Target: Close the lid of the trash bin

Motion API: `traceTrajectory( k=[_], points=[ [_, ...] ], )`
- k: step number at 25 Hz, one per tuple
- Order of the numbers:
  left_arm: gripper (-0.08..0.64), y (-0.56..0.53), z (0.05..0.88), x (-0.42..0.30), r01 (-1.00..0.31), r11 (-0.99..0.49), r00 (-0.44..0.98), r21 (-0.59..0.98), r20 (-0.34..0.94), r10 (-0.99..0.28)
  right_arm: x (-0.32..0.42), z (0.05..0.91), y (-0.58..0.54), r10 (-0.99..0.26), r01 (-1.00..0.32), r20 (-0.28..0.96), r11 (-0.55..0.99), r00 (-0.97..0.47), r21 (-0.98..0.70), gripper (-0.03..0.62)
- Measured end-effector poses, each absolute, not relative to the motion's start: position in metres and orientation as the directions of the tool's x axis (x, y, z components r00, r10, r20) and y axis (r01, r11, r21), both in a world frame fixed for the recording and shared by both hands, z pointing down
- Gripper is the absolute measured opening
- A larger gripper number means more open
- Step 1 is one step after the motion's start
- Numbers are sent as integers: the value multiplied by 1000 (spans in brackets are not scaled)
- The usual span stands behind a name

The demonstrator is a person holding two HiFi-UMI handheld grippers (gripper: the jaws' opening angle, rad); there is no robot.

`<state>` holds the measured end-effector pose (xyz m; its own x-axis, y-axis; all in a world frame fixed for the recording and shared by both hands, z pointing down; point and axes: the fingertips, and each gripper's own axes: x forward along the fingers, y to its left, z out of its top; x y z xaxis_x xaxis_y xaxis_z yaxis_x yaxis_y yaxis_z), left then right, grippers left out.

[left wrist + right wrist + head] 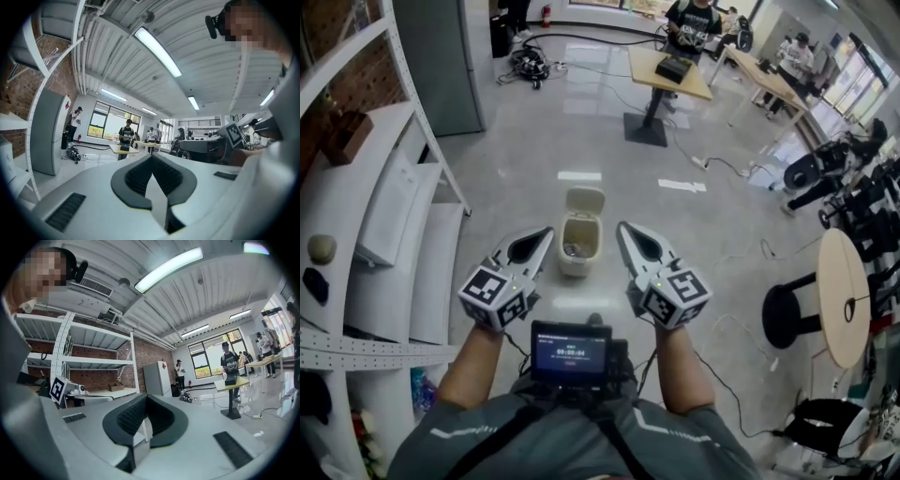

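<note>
**Bin Sits Open on the Floor**

The bin (579,246) stands on the gray floor (525,141), at 12 o'clock from the person. Its lid (584,200) is open. The lid tips up at the bin's 12 o'clock side, and something dark lies inside.

In the head view, the left hand-held gripper (547,234) is at the bin's 8 o'clock. The right hand-held gripper (622,229) is at the bin's 4 o'clock. The bin shows between their two tips. I cannot tell if they touch it.

Both are clenched with nothing in them. In the left gripper view, the left hand-held gripper (151,157) has its black pads (133,178) meeting at the tip. In the right gripper view, the right hand-held gripper (144,397) looks the same.

A small screen (571,352) sits at the person's chest, at 6 o'clock. A white shelf (389,225) is at 9 o'clock. A black stool (787,314) is at 3 o'clock. Far off at 1 o'clock, a person (694,19) stands by a counter (661,80).
</note>
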<state>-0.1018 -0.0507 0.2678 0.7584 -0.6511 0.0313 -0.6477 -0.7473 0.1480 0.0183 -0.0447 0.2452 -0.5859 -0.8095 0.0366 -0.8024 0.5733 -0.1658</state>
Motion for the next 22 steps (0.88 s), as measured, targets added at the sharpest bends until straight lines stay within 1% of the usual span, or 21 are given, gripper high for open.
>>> traceTrajectory(
  k=[2, 5, 9, 16, 22],
  points=[
    [1, -70, 266, -96, -658, -740, 750, 143, 35, -660, 24, 247, -65, -798, -789, 22, 590, -602, -171, 9],
    [0, -99, 262, -85, -671, -727, 738, 144, 36, -674, 34, 240, -95, -791, -783, 33, 598, -611, -172, 9],
    [2, -133, 255, -63, -692, -710, 719, 134, 39, -694, 61, 228, -132, -781, -773, 19, 613, -624, -165, 9],
    [1, -185, 249, -32, -721, -678, 687, 143, 24, -726, 94, 230, -183, -725, -715, -2, 679, -689, -167, 9],
    [0, -214, 247, -11, -719, -685, 693, 114, 51, -719, 112, 234, -215, -725, -710, -1, 675, -689, -204, 9]
  ],
)
